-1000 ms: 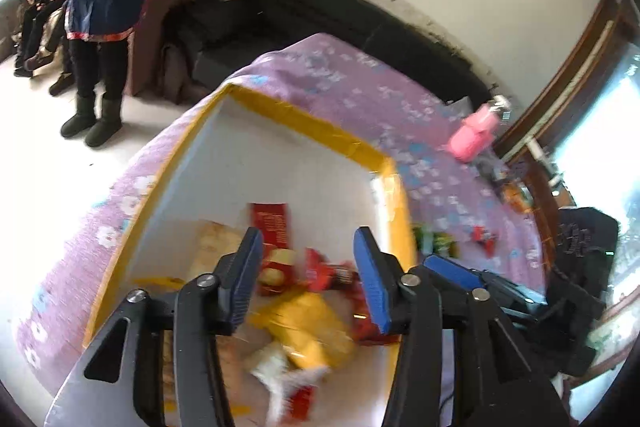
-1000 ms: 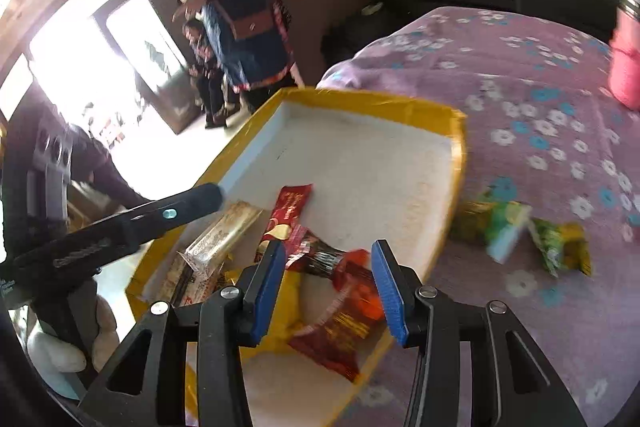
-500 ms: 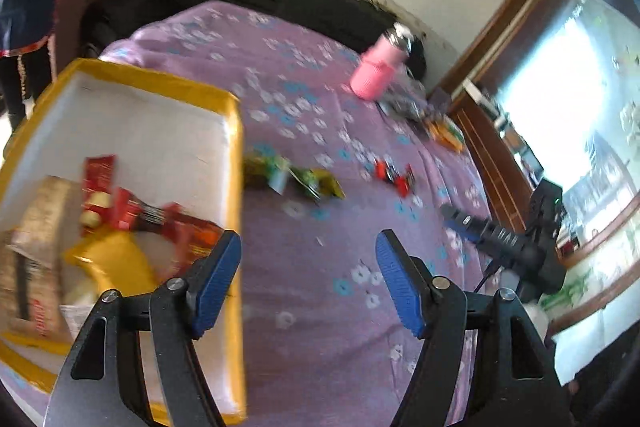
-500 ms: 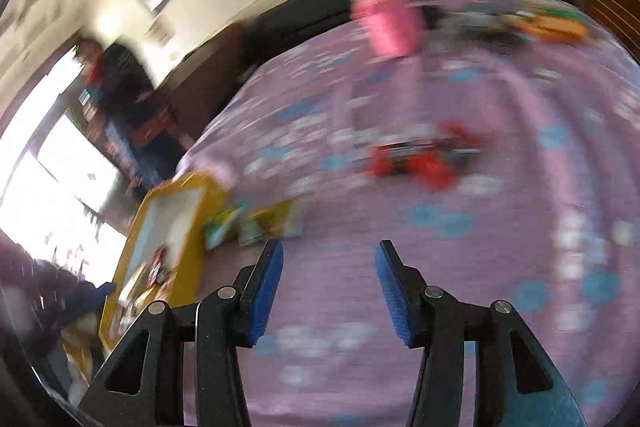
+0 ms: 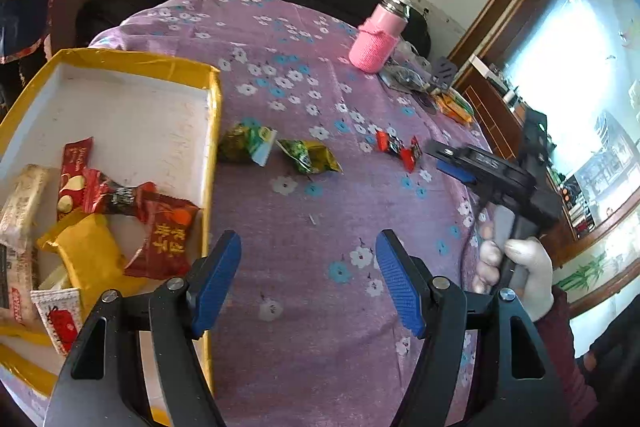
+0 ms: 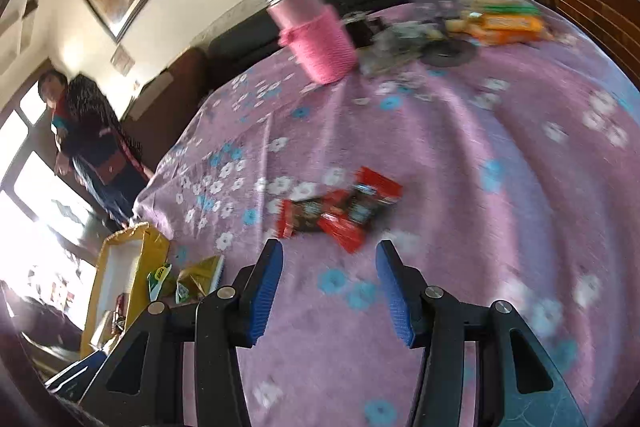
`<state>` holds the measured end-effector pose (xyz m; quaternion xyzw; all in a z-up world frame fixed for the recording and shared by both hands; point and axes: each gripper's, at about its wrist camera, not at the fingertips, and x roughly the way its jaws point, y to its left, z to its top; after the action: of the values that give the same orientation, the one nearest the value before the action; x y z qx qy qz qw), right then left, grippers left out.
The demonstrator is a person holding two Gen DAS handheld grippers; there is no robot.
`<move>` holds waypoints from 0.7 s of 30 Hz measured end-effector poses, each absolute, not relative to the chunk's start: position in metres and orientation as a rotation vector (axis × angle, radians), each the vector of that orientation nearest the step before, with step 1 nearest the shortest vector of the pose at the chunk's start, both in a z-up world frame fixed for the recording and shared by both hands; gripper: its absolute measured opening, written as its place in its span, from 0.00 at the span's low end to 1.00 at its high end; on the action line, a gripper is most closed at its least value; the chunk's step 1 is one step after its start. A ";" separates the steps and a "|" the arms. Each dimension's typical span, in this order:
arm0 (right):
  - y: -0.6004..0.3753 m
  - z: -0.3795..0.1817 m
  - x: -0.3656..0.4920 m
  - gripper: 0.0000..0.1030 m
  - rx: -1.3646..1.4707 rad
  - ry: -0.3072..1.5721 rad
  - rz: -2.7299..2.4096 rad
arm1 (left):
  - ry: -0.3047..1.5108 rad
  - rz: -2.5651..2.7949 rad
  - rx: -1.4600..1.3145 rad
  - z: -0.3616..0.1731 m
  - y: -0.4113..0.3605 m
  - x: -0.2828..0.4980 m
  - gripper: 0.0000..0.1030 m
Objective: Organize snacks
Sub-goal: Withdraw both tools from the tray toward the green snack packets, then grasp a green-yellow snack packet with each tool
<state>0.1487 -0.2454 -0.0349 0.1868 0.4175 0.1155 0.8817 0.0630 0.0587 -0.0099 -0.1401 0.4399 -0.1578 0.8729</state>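
Right gripper (image 6: 328, 287) stands with its jaws spread wide and nothing between them, low over the purple flowered cloth (image 6: 500, 155) of the bench, pointed at the small red candies (image 6: 340, 213) lying just ahead of my fingertips. My left gripper (image 5: 308, 277) is equally wide and empty, hovering beside the yellow-rimmed tray (image 5: 214, 131), where several wrapped snacks already lie at the near end.

Those red candies look like two or three pieces overlapping, each in crinkly film with twisted or flared ends. I judge them very light, soft in the wrapper and a bit slick, so they could skate across the cloth if I nudge one pad in first. I would close across the plump middle of one piece, not on a wrapper tail, which could slip out or tear.

Two green packets (image 5: 280, 151) lie on the cloth just outside the tray's right rim, near each other. They look puffy and light too; a pinch across the flat body, with gentle pressure, should do, since the contents may crush.

A pink-sleeved flask (image 6: 316, 31) stands well beyond the candies, clear of my path.
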 end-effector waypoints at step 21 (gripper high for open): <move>-0.046 -0.052 0.160 0.30 0.024 1.095 0.554 | 0.861 -0.244 -0.412 -0.017 0.126 0.031 0.68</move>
<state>0.1596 -0.0460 -0.0524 0.0113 0.5136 0.2601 0.8176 0.0315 0.1258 -0.0171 -0.1976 0.4133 -0.1172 0.8811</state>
